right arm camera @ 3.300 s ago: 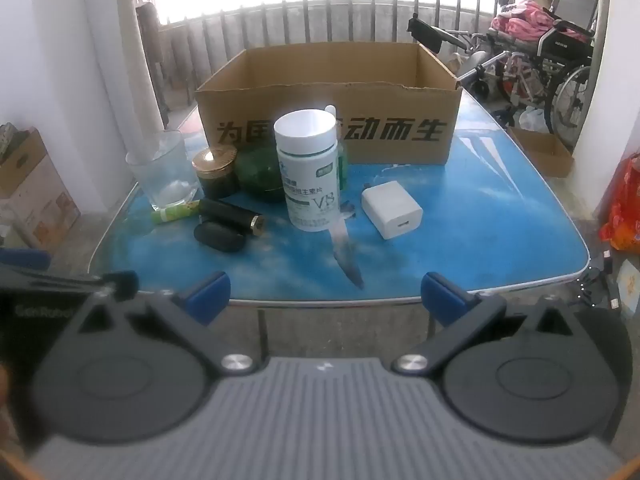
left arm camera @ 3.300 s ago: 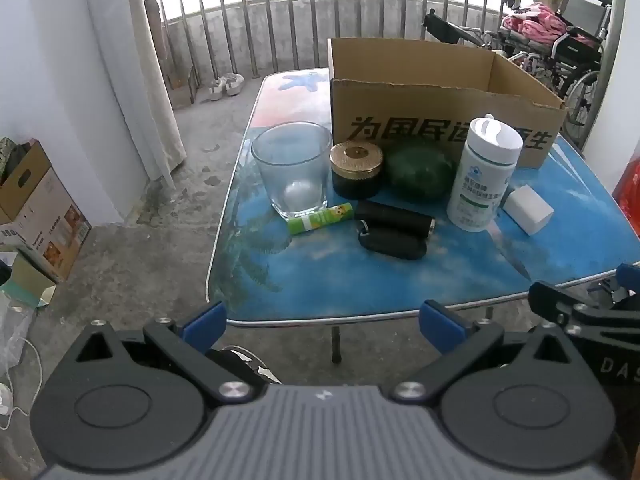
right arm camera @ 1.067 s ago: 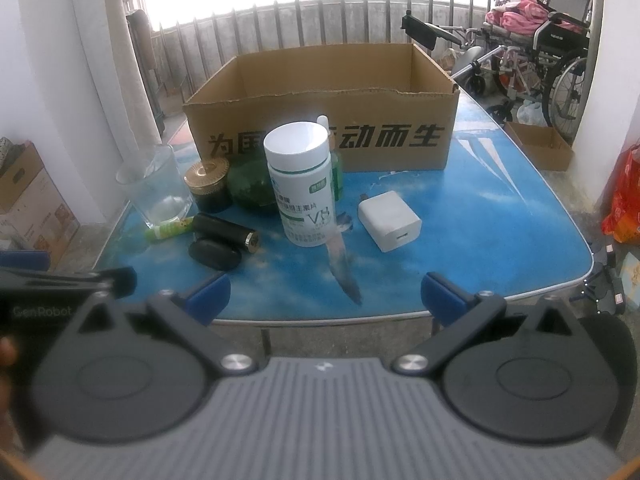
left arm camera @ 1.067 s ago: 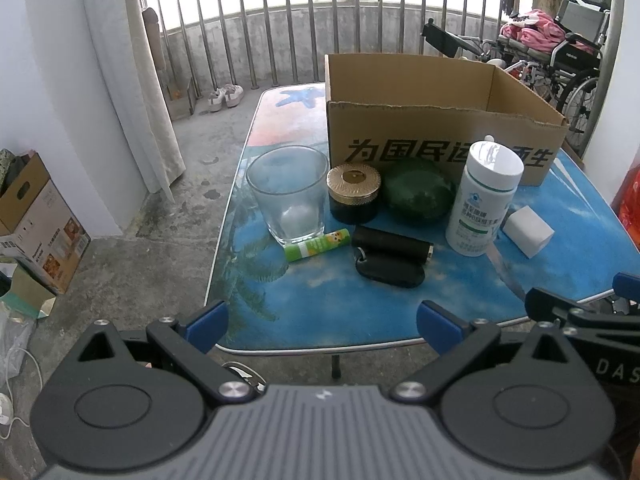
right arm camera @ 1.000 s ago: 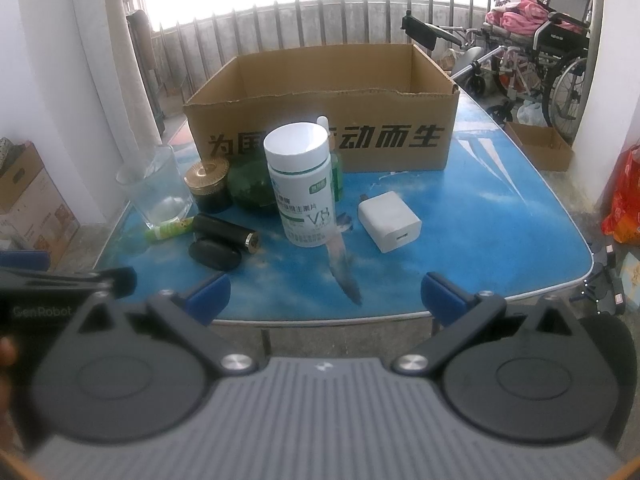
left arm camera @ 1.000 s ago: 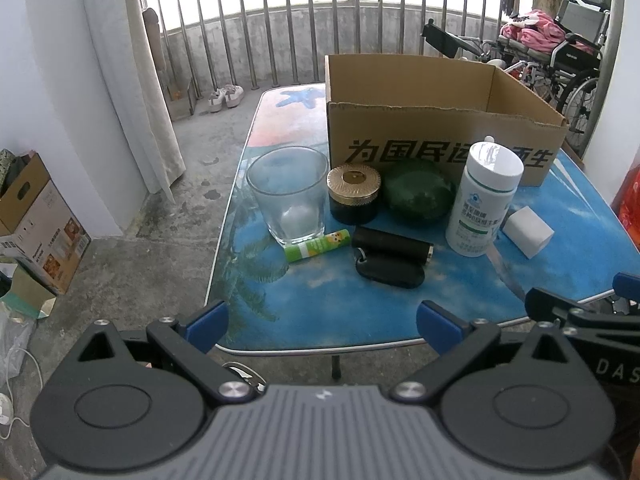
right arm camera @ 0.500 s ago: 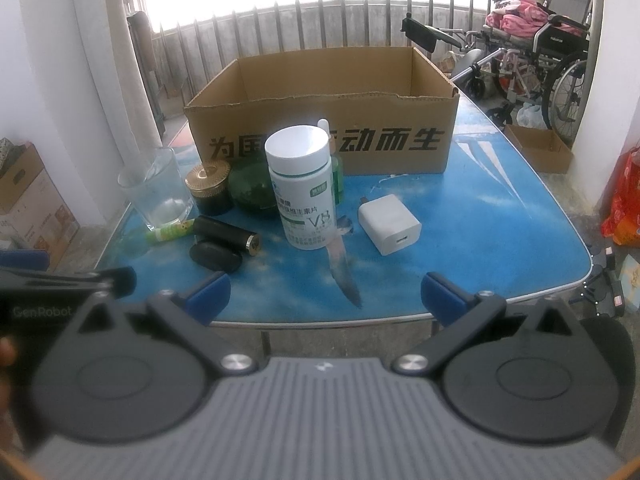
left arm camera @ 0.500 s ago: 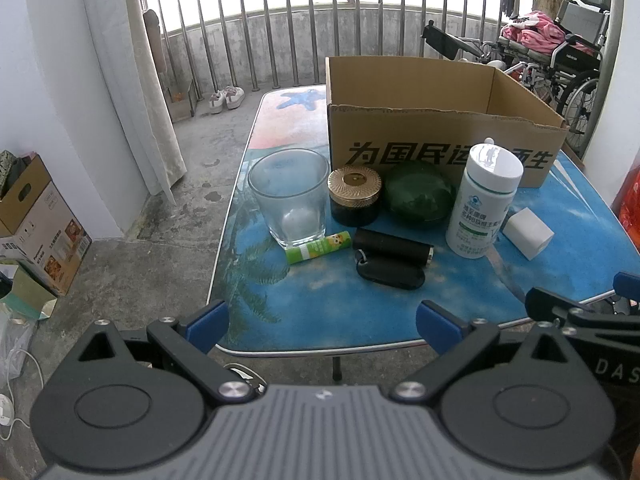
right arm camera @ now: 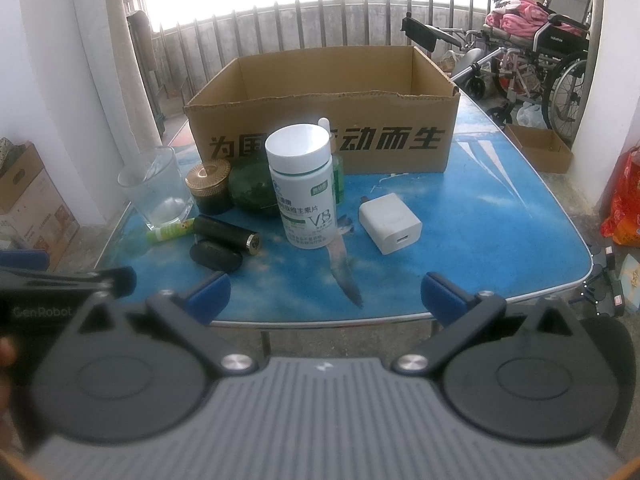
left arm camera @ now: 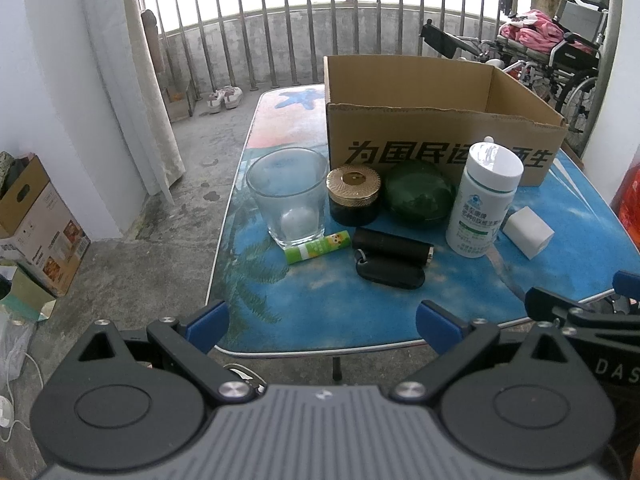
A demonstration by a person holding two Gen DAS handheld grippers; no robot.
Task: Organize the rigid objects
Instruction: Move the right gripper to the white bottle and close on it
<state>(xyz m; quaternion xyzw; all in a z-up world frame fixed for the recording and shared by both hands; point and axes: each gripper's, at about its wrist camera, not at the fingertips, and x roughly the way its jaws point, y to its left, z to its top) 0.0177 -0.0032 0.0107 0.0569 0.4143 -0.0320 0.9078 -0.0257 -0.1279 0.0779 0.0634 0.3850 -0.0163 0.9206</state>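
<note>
On the blue table (left arm camera: 280,300) an open cardboard box (left arm camera: 432,120) stands at the back. In front of it, left to right: a clear glass (left arm camera: 288,196), a dark jar with a gold lid (left arm camera: 354,196), a green domed case (left arm camera: 418,194), a white pill bottle (left arm camera: 482,204) and a white charger cube (left arm camera: 528,232). Nearer lie a green tube (left arm camera: 318,247), a black cylinder (left arm camera: 392,246) and a black key fob (left arm camera: 390,274). My left gripper (left arm camera: 322,326) and right gripper (right arm camera: 324,294) both hang open before the table's near edge, holding nothing.
A wheelchair (right arm camera: 536,52) with pink cloth stands at the back right. Cardboard boxes (left arm camera: 36,224) sit on the concrete floor at the left, by a curtain (left arm camera: 132,80). A metal railing (left arm camera: 280,32) runs behind the table. A red bag (right arm camera: 626,204) lies at the right.
Both grippers have risen and eased back slightly, so the table objects sit a little lower and farther in view. Nothing on the table has moved.
</note>
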